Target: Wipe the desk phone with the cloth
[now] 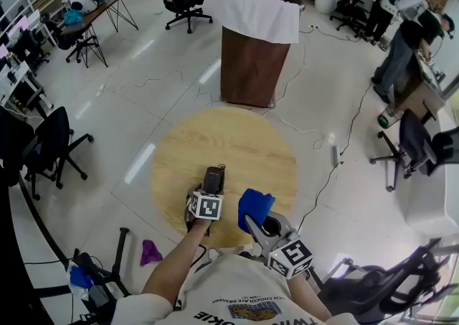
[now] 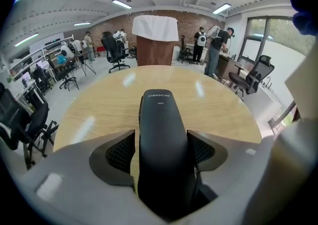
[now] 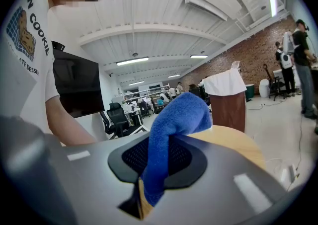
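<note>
A black phone handset [image 1: 213, 179] lies at the near edge of the round wooden table [image 1: 237, 130], pointing away from me. My left gripper [image 1: 211, 190] stands around it; in the left gripper view the handset [image 2: 161, 134] fills the space between the two pads [image 2: 120, 152], with a thin sliver of table showing beside the left one, so the jaws stand open round it. To the right, my right gripper [image 1: 259, 222] is shut on a blue cloth [image 1: 254, 204], held off the table's edge. In the right gripper view the cloth [image 3: 181, 114] bulges out above the jaws.
A brown lectern [image 1: 254, 51] draped in white stands beyond the table. Black office chairs [image 1: 50, 140] are at the left and another [image 1: 416, 148] at the right. People [image 1: 401, 36] stand far right. A purple rag [image 1: 150, 252] and cables lie on the floor.
</note>
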Demonstrator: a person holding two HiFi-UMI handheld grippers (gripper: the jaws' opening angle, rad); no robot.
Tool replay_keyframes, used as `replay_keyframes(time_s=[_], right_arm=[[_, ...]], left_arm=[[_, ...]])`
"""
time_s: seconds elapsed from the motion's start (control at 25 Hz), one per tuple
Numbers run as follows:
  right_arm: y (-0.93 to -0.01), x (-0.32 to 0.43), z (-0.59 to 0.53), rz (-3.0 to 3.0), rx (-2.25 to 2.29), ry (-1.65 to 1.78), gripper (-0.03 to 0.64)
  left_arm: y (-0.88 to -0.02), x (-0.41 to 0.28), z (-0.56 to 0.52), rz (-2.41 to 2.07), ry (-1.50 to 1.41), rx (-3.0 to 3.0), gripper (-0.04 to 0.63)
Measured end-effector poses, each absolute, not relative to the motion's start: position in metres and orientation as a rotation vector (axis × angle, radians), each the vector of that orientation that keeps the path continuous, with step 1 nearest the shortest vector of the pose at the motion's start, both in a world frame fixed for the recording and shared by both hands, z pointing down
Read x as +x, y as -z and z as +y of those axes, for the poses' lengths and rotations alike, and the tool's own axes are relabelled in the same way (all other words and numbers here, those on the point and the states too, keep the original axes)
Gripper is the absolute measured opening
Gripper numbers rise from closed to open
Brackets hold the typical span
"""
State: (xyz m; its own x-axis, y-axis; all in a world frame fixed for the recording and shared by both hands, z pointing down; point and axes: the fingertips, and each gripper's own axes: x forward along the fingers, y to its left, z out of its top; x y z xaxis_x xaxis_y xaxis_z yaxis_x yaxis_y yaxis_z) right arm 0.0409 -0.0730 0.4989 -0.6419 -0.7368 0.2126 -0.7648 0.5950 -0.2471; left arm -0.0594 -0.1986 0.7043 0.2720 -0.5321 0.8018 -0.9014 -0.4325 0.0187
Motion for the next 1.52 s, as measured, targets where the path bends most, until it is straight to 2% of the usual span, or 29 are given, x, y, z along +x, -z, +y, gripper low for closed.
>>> replay_keyframes(time_s=[0.28,0.6,0.92,1.04,1.16,1.32,1.52], right_arm=[[-0.499,0.042,-0.069,-2.719,1.302,-0.497,0.061],[-0.491,0.038,-0.062,-2.719,1.357,-0.506,0.061],[-0.47,0.015,-0.052,-2.749,1.374,-0.488,0.061],[-0.462,0.001,-0.045,-2.769,1.368,-0.497,0.061],[-0.458,-0.012,-0.039,-2.776,1.336,-0.492,0.061],[-0.448,-0.031,-0.034,-2.793,1.292,-0.453,0.061],[-0.43,-0.044,-0.026,-2.819,1.245,-0.372,0.061]], left_arm=[[-0.683,-0.051,-0.201,-1.279,-0.833,2.152,0.336],[-0.586,-0.082,-0.2,-1.443,-0.402,2.337,0.33],[-0.503,-0.101,-0.149,-1.358,-0.048,2.521,0.208],[-0.48,-0.104,-0.129,-1.325,0.003,2.581,0.121],[-0.463,-0.109,-0.11,-1.305,0.069,2.594,0.111],[-0.439,-0.12,-0.088,-1.297,0.144,2.629,0.037],[-0.41,-0.122,-0.065,-1.273,0.178,2.685,0.002]])
